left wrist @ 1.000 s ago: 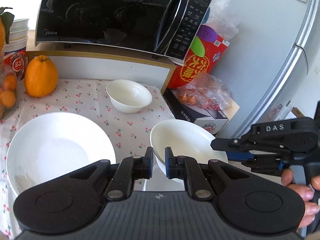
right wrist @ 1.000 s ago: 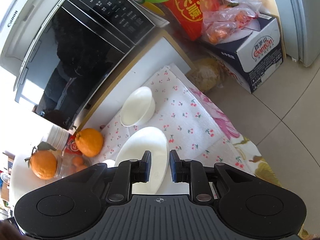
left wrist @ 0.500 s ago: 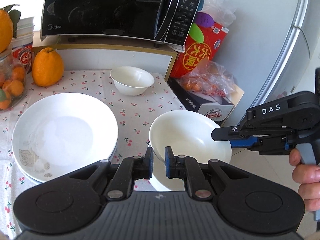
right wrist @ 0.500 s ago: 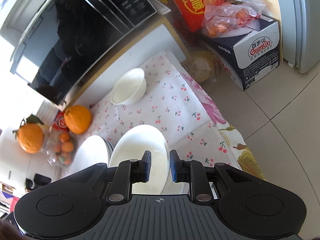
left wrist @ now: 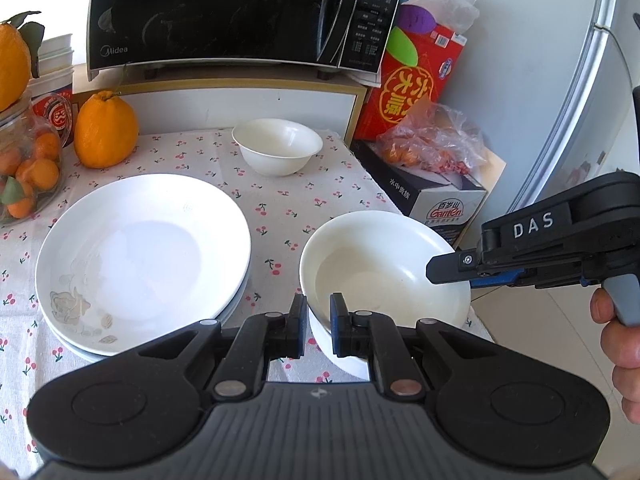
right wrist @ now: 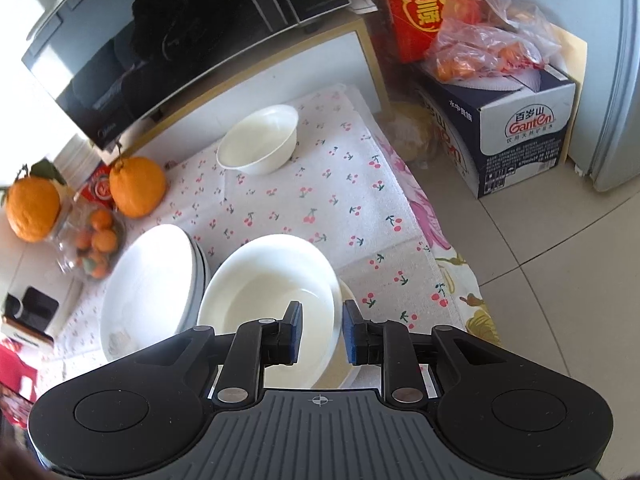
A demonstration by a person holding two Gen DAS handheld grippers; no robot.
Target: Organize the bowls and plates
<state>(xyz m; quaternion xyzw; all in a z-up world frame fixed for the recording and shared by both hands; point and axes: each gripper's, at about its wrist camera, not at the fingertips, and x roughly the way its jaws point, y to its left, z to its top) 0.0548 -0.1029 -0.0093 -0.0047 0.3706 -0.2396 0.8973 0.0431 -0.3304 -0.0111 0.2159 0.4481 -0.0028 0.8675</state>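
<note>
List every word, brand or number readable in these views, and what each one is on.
"Midea": microwave door, lower left.
"DAS": right claw, on its arm.
"Ganten" with "百岁山": water carton.
"水中贵族": same carton, side.
"大顺": red box; its other characters are unclear.
Microwave button labels, the carton's small print and the red tub label: too small to read.
</note>
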